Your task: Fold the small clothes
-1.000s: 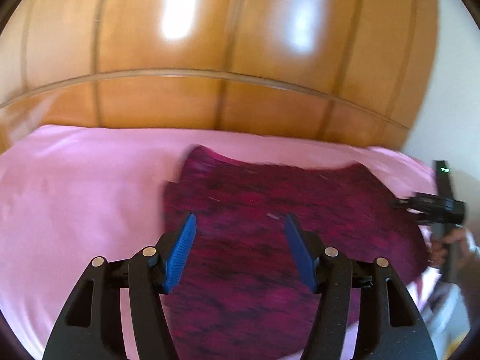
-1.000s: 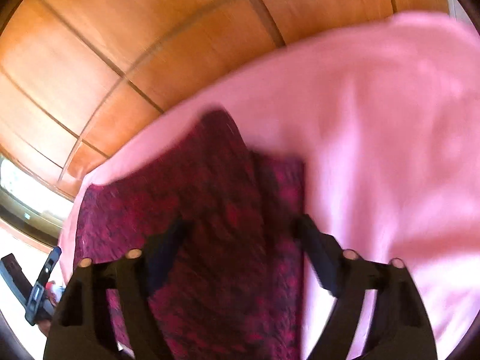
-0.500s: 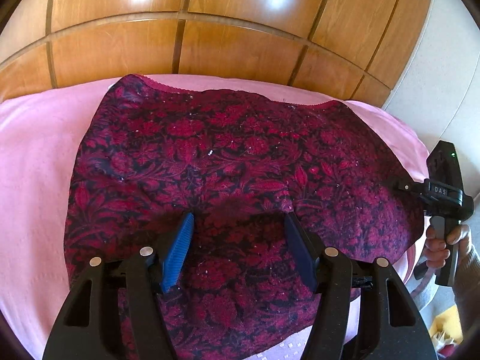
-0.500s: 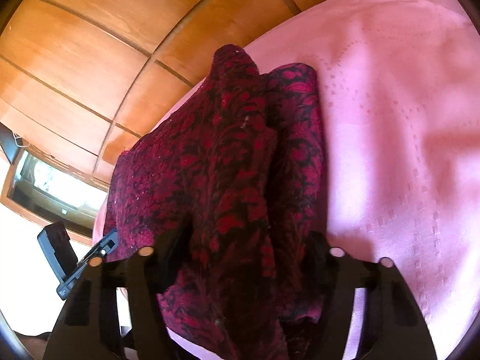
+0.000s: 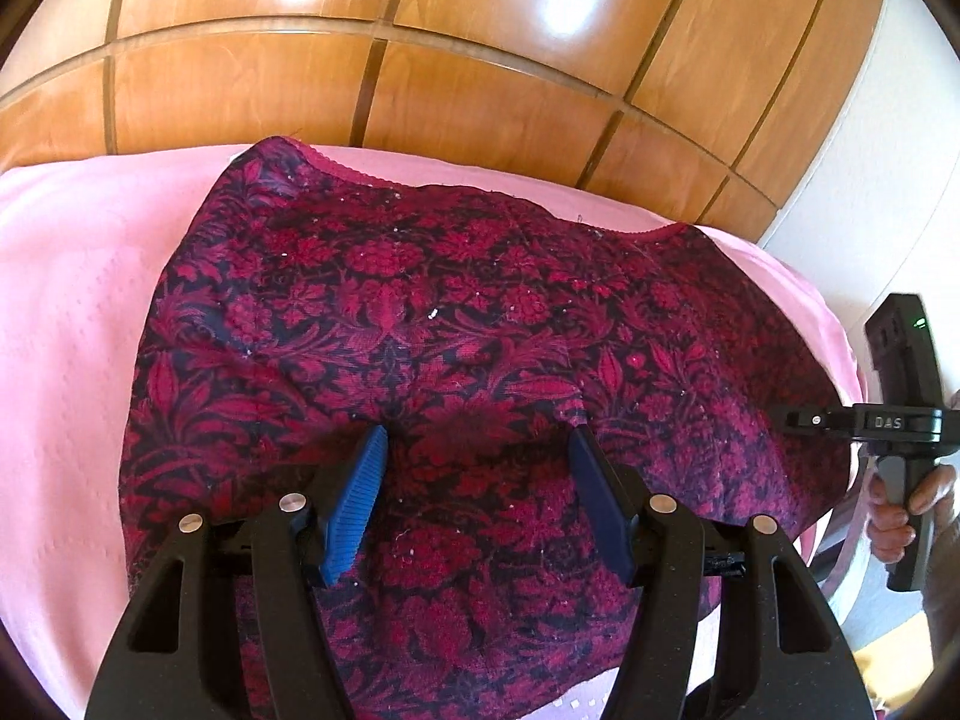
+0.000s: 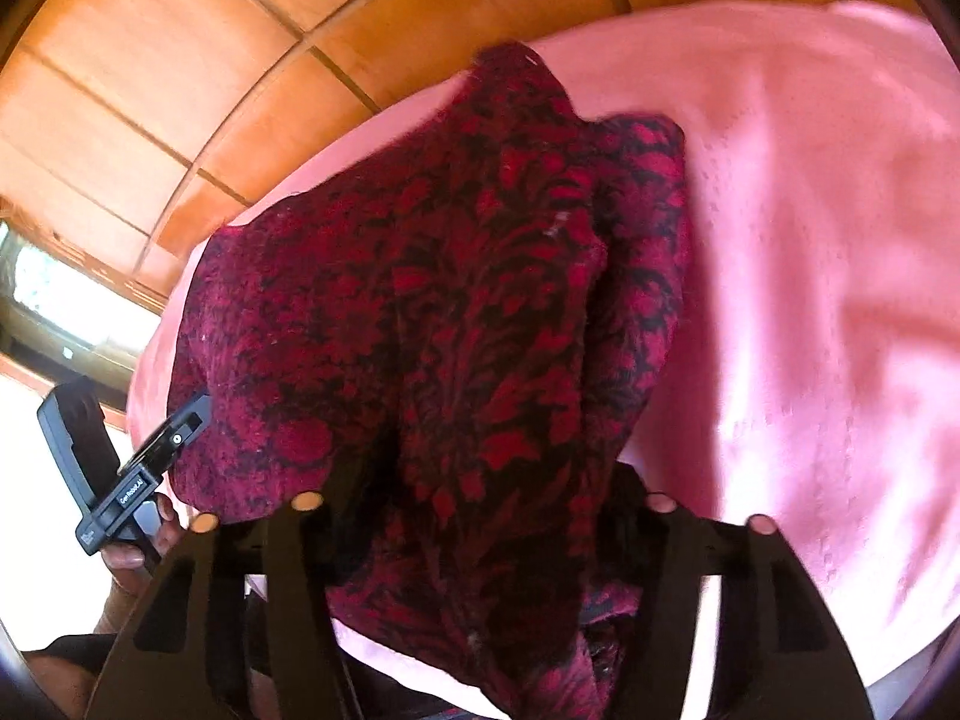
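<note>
Crimson-and-black floral garment spread on pink bedcover, left gripper released, right gripper state indiscernible under cloth.

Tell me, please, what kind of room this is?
Probably a bedroom: a red floral garment lies on a pink bedspread, in front of glossy wooden panelling that looks like a headboard or wardrobe.

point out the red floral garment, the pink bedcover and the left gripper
red floral garment (image 5: 456,312), left wrist view, middle of the spread fabric
pink bedcover (image 5: 72,312), left wrist view, bare part left of the garment
left gripper (image 5: 477,450), left wrist view, midway between its fingertips
</note>
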The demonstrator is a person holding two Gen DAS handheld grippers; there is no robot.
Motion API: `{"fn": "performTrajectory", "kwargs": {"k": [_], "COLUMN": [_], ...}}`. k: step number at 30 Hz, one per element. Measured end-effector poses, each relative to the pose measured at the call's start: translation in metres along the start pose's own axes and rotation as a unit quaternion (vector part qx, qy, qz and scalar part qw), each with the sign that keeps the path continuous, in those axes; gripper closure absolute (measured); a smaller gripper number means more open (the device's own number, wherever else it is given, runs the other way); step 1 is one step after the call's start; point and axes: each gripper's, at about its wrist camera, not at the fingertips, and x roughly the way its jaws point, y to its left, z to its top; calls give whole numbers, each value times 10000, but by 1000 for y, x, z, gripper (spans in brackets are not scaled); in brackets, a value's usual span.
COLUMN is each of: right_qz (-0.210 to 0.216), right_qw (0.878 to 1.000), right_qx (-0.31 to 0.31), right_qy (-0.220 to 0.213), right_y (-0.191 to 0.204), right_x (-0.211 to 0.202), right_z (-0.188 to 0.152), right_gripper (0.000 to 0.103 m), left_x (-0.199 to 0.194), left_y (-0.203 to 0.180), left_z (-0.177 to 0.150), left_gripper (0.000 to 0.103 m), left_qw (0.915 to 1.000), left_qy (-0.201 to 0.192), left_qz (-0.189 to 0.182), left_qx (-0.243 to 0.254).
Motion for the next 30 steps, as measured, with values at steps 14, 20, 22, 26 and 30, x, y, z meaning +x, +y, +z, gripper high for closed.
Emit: {"fn": "performTrajectory", "kwargs": {"k": [14,20,22,26,30], "right_qz": [1062,1241,1161,1014,701], "right_qw": [9848,9739,9709,9642,9542], "right_qx": [-1188,-1871,-2078,-2445,-2900], "right_qy": [-690,-337,-268,-158,-225], "right_y": [169,246,263,286,299], "right_x": [-29,32,49,79,98], "right_z": [19,12,5,-13,-37], "right_gripper": [70,72,72,72,71], "left_x": [-10,-53,-76,-110,-117], "left_y": [24,78,107,141,152], "left_z": [0,-3,-5,-6,5], "left_gripper": [42,47,47,47,38], "left_qw": [9973,9888,9823,9699,9591], "left_qy": [-199,-584,-764,-1029,-1093], "left_qz": [-523,-693,-752,-1161,-1645], "left_qx": [-481,-1187,-1536,-1878,-2026]}}
